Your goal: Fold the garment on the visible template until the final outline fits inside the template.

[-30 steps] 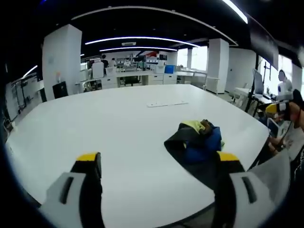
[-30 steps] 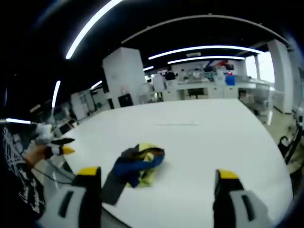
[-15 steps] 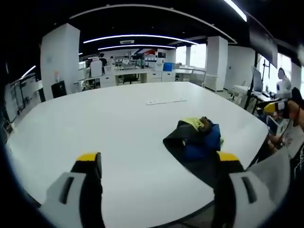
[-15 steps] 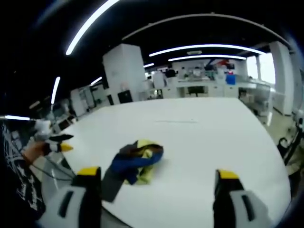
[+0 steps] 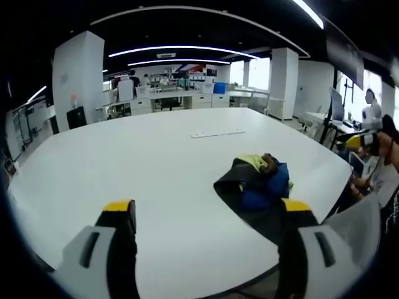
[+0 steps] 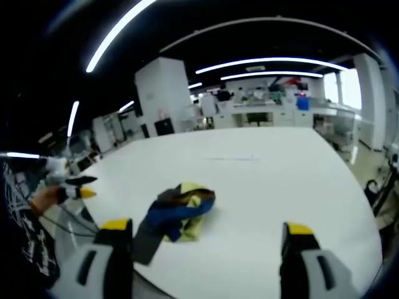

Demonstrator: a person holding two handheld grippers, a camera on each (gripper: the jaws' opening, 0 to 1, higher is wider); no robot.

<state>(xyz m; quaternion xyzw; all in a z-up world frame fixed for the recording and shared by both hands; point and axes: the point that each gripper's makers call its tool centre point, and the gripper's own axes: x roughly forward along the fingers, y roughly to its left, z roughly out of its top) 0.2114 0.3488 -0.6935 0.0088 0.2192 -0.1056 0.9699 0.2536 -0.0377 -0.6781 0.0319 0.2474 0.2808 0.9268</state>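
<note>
One garment (image 5: 255, 187) lies crumpled in a heap on the white worktop (image 5: 143, 162), close to its near edge; it shows black, blue and pale yellow cloth, and no print or label on it can be read. In the left gripper view it sits just beyond the right jaw; in the right gripper view the garment (image 6: 174, 215) lies nearer the left jaw. Farther back on the worktop lies a thin flat strip (image 5: 217, 133), too small to read. The left gripper (image 5: 206, 215) has its yellow-tipped jaws spread wide, holding nothing, above the worktop. The right gripper (image 6: 202, 233) is likewise spread and empty. At the left edge of the right gripper view a hand (image 6: 47, 198) holds the other gripper.
</note>
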